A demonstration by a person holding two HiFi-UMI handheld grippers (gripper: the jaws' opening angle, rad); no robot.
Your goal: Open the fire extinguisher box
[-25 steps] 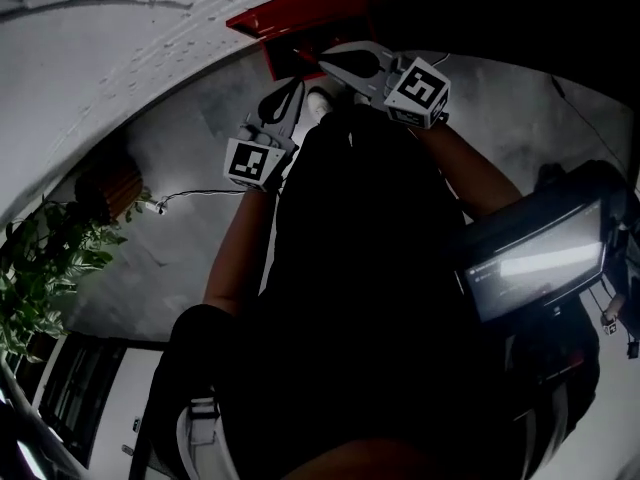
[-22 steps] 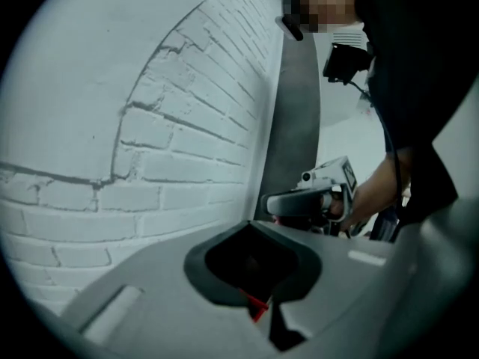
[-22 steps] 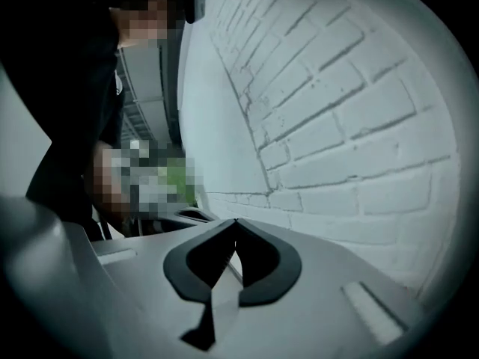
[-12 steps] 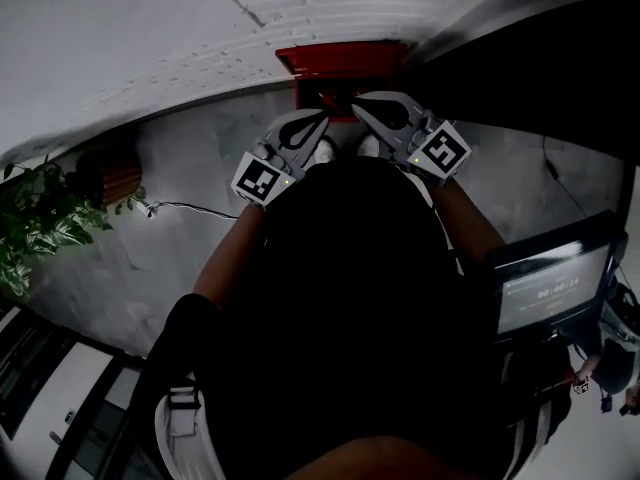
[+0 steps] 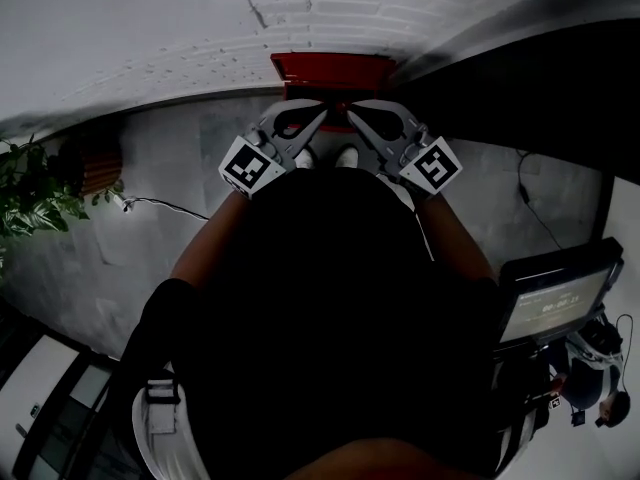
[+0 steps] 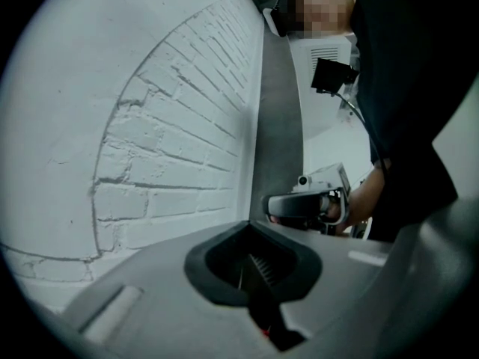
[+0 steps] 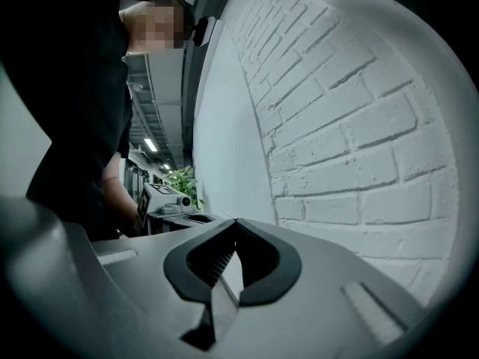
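The red fire extinguisher box (image 5: 330, 68) stands on the grey floor against the white brick wall (image 5: 330, 8), at the top middle of the head view. My left gripper (image 5: 321, 112) and right gripper (image 5: 351, 109) are held level in front of it, their tips pointing toward each other a small gap apart. Both are shut with nothing between the jaws. In the left gripper view the shut jaws (image 6: 251, 224) face the right gripper (image 6: 308, 204) beside the brick wall (image 6: 165, 140). The right gripper view shows its shut jaws (image 7: 235, 222) facing the left gripper (image 7: 171, 200). Neither gripper view shows the box.
A potted plant (image 5: 35, 193) and a brown object (image 5: 90, 168) stand at the left, with a cable (image 5: 165, 206) lying on the floor. A lit screen (image 5: 555, 293) stands at the right. The person's white shoes (image 5: 345, 156) are just below the grippers.
Both grippers have risen and drawn together, so their tips now nearly meet in front of the box. The head view has swung, bringing the box to the middle.
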